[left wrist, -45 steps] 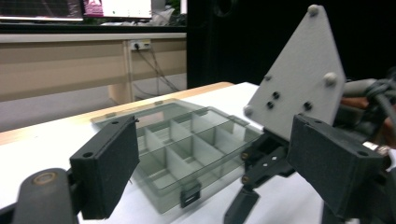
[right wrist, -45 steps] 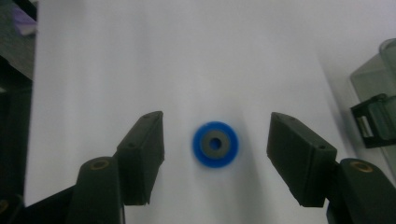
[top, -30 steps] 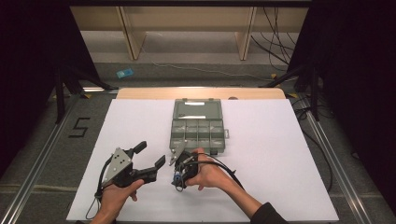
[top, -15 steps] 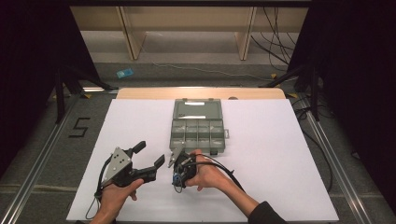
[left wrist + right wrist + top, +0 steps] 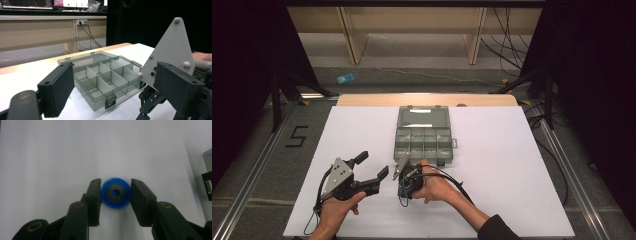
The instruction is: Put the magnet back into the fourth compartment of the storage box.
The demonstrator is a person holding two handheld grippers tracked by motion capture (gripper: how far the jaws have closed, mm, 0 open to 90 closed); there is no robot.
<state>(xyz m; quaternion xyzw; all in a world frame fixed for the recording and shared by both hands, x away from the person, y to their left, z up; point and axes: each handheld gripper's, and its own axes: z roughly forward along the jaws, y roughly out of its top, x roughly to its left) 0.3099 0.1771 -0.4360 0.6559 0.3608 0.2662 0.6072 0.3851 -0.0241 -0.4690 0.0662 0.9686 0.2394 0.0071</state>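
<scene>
Right gripper (image 5: 115,195) has just been closing and now pinches the blue wheel (image 5: 115,192) by its rim, both pads touching, at centre frame of the right gripper view on the white table (image 5: 50,152). Left gripper (image 5: 373,167) sits lower left in the high view, jaws spread with nothing between. Open compartment box (image 5: 424,141) lies at frame centre, just above the right gripper.

Compartment box (image 5: 424,138) on the table (image 5: 512,165); wheel (image 5: 115,192) on the table, just before it.
</scene>
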